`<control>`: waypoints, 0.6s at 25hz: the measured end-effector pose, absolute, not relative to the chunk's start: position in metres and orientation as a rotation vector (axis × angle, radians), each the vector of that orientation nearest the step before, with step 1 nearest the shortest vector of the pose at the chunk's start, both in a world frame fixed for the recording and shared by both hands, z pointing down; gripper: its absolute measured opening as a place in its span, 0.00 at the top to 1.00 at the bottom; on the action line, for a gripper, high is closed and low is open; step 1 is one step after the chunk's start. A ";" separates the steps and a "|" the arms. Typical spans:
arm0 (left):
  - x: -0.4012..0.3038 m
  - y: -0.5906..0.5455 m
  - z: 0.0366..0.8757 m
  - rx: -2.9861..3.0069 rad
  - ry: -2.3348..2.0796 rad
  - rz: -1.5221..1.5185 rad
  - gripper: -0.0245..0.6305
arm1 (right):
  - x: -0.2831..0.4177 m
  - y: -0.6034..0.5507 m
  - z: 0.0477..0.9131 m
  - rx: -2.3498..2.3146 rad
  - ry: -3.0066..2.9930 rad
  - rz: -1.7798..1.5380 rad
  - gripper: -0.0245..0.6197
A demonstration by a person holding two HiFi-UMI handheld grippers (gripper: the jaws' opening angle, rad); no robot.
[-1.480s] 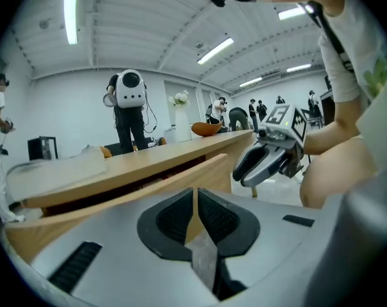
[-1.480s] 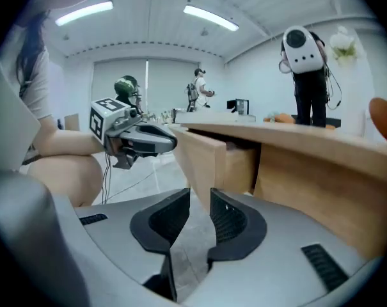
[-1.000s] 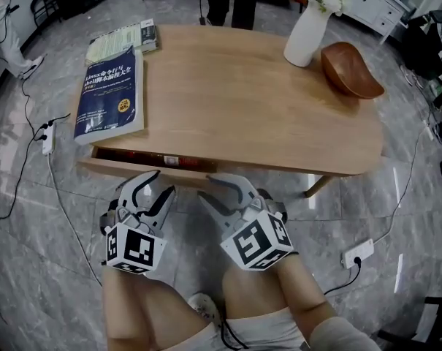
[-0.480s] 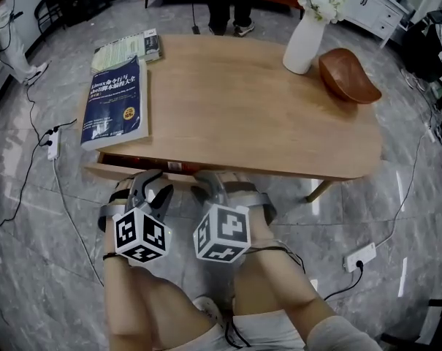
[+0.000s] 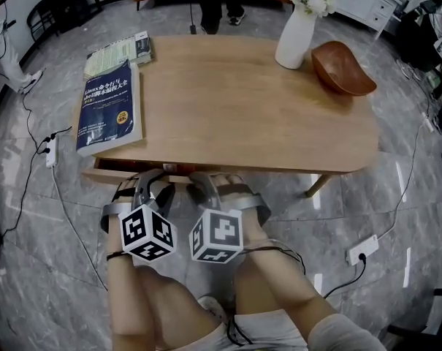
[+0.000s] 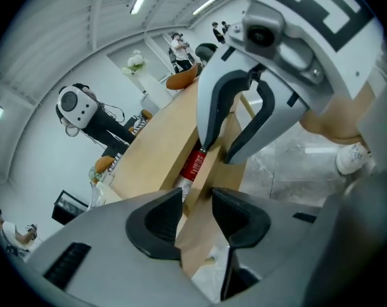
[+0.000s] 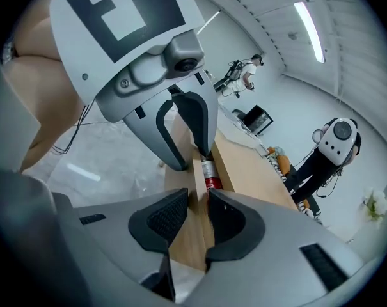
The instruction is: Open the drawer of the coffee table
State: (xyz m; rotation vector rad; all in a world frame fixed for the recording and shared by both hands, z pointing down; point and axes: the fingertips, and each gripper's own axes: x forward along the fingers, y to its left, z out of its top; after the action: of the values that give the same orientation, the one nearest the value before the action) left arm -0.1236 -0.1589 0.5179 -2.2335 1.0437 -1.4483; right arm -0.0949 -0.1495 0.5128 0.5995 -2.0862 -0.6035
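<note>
You're in a lab set up as a living rm: coffee table (image 5: 228, 108) w/ vase (image 5: 294, 39) & books (image 5: 109, 108), tile floor (image 5: 396, 218), plus humanoid robot (image 7: 334, 142), power strip (image 5: 364, 249).

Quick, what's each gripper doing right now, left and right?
Left gripper: closed on the top edge of the drawer front.
Right gripper: closed on the same drawer front.

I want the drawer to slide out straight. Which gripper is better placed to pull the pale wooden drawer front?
Left, marginally. Both the left gripper and right gripper grip the pale wooden drawer front, but the left sits nearer its middle, the right apparently near its end.
</note>
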 end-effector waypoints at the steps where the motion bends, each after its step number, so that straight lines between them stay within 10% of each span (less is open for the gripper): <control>1: -0.124 -0.159 0.518 -2.225 1.043 -1.451 0.73 | -0.095 -0.150 0.512 0.607 -2.095 -0.595 0.80; 15: -0.123 -0.146 0.522 -2.252 1.033 -1.453 0.75 | -0.095 -0.138 0.515 0.633 -2.140 -0.536 0.81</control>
State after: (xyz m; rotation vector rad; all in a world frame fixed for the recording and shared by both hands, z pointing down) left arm -0.1226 -0.1457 0.5223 -2.2517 1.0328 -1.4528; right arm -0.0948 -0.1380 0.5150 0.6330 -2.1398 -0.5357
